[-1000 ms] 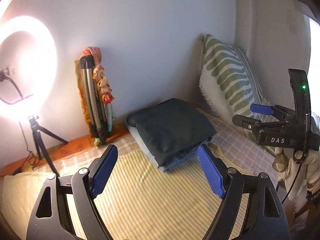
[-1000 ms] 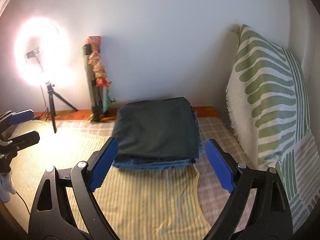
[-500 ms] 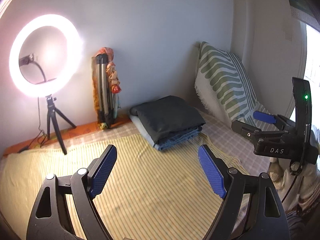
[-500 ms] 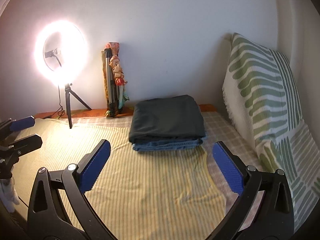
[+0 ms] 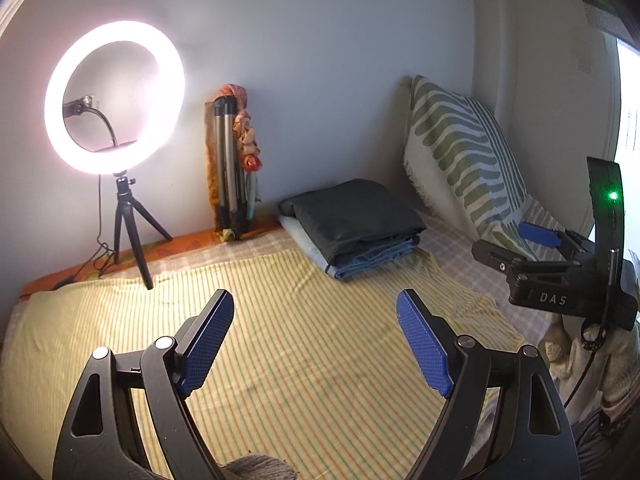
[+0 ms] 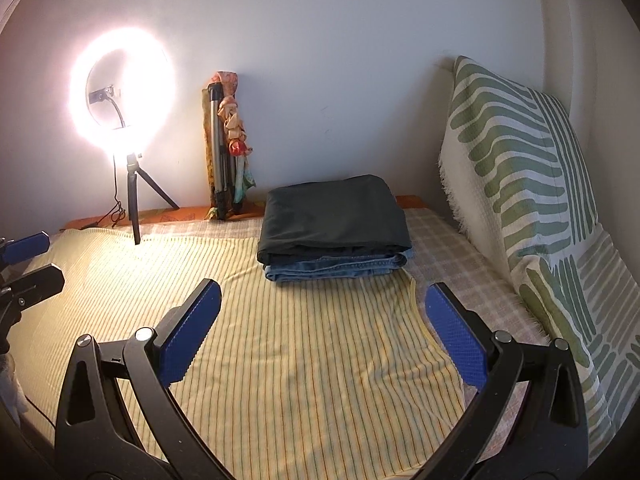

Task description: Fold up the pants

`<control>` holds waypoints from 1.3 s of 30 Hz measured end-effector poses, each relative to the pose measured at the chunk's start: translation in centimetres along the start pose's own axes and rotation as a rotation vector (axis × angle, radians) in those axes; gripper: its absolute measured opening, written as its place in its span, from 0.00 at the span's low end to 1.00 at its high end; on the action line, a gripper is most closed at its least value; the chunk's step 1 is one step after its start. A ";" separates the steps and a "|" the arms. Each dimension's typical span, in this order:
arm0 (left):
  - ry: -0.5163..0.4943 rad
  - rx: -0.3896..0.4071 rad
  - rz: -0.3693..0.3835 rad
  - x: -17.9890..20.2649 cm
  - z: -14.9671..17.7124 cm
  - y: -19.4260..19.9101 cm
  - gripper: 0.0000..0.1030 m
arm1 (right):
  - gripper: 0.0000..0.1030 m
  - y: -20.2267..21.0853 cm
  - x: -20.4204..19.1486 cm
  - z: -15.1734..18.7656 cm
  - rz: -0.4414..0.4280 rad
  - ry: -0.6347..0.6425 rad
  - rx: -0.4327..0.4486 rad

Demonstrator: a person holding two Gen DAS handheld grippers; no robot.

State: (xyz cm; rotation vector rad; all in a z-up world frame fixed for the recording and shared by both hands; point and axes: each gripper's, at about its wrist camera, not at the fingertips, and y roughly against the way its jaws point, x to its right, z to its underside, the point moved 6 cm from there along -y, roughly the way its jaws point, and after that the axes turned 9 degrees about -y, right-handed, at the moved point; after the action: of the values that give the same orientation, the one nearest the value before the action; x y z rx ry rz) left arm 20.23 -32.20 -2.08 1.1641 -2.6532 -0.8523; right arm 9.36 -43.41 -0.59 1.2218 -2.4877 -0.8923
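The ring light (image 5: 114,104) stands at the far left of the bed (image 5: 280,340), a folded tripod (image 5: 232,168) leans on the wall beside it, and the pants (image 6: 334,226) lie further right at the far edge: a dark pair folded square on top of a folded blue denim pair. A striped pillow (image 6: 520,184) stands at the far right.

The left hand-held gripper (image 5: 316,344) has its jaws wide apart with nothing between them, above the yellow sheet (image 6: 280,340) and well short of the stack. The right hand-held gripper (image 6: 324,336) is likewise spread and empty, near the sheet's right edge; from the left view it shows at the right (image 5: 532,248).

The stack looks finished, so the step in hand is probably to pull clear or fetch another garment. To do it well, keep both sets of jaws apart and above the sheet, so no finger snags the loose weave or drags the neat edges, and steer the left one clear of the ring light's legs and cable.
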 end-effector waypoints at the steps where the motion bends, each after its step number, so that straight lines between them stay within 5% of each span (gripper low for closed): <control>1: -0.005 -0.004 -0.008 0.0 0.0 0.0 0.81 | 1.00 0.0 0.0 0.0 0.002 0.000 0.003; 11: 0.011 0.007 -0.013 -0.1 0.6 0.5 0.86 | 1.00 -0.4 -0.3 0.5 -0.012 -0.006 0.001; 16: -0.002 0.018 -0.032 -0.1 0.8 0.7 0.99 | 1.00 -0.5 -0.7 1.1 -0.017 0.003 -0.010; 39: 0.008 0.002 -0.026 -0.3 1.2 0.4 0.99 | 1.00 -0.8 -1.0 1.3 -0.016 0.008 -0.010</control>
State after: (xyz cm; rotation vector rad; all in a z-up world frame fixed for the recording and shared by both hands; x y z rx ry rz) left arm 19.83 -31.20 -2.83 1.2029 -2.6381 -0.8478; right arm 9.90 -42.48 -2.05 1.2415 -2.4670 -0.9010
